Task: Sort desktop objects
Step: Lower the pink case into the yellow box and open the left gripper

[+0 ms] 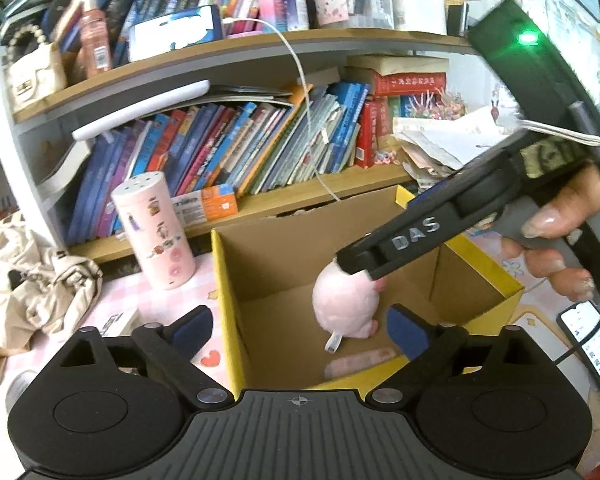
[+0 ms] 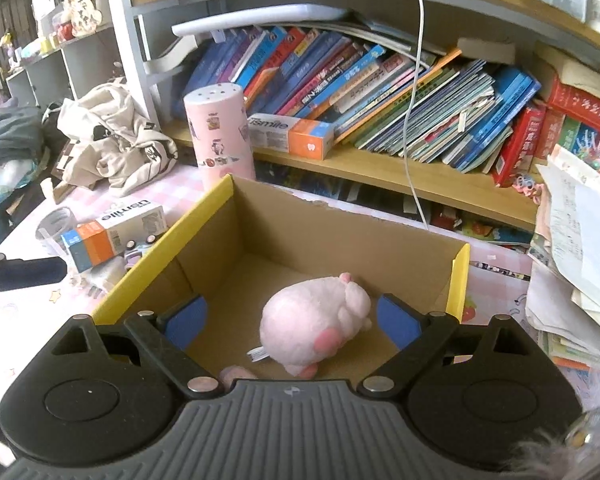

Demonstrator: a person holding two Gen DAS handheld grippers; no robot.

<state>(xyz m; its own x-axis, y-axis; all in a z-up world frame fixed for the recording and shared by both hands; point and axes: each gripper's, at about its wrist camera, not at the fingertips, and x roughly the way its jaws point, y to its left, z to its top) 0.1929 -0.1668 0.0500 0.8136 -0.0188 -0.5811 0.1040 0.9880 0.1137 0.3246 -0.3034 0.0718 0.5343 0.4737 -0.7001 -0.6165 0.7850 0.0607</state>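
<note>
The right gripper (image 2: pixel 292 320) hangs spread above the pink plush toy (image 2: pixel 314 322) inside the cardboard box (image 2: pixel 300 220); the left gripper (image 1: pixel 300 330), also spread, straddles the box's near wall.

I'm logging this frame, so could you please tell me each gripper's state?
Left gripper: open, empty.
Right gripper: open over the pink plush toy, not gripping it.

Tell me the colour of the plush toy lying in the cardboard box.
Pale pink, with a darker pink patch: the plush toy shows best in the right wrist view.
</note>
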